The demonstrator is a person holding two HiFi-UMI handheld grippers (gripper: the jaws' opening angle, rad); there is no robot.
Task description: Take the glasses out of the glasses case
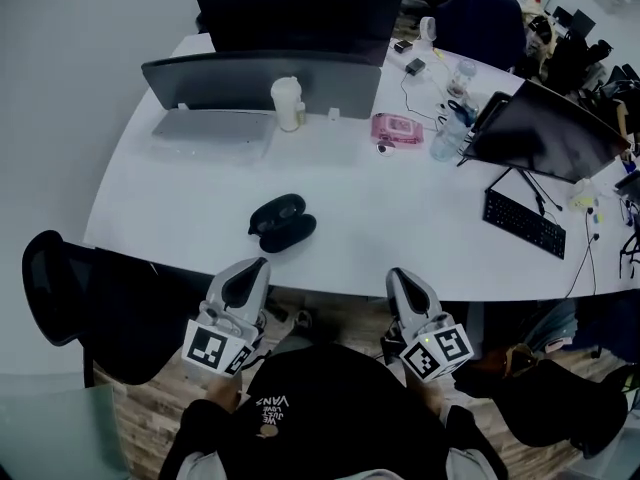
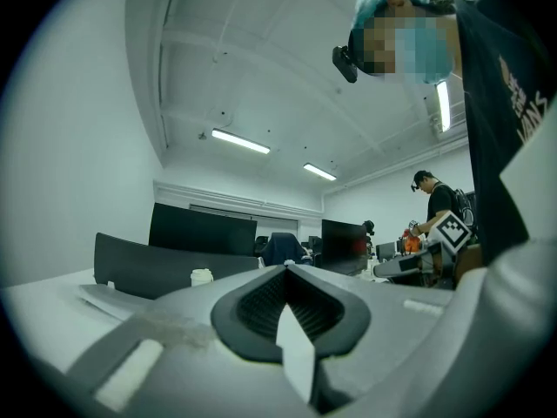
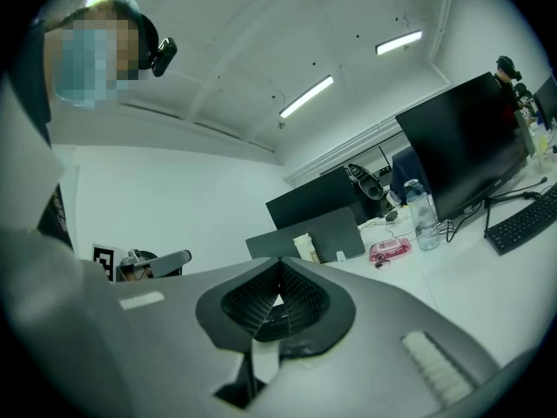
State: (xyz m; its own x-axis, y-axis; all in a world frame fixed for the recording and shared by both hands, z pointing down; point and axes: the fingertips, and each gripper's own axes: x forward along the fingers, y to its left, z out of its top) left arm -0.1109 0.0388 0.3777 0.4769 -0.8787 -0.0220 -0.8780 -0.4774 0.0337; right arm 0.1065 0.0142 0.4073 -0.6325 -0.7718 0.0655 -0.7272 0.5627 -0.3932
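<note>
Head view: black glasses case [image 1: 282, 223] lies mid-frame on white desk [image 1: 150, 198], apparently open; we cannot make out glasses. Left gripper [image 1: 243, 283] and right gripper [image 1: 408, 288] hang lower frame, off desk edge, well apart from case.

Left gripper view: fingers [image 2: 252, 307] pressed together, empty.

Right gripper view: fingers [image 3: 305, 303] likewise together, empty.

We judge nothing done yet; reach, grasp, lift-out remain.

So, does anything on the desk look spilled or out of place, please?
Nothing stands out. The glasses case lies apparently open on the desk; the left gripper and right gripper are shut, short of it.
</note>
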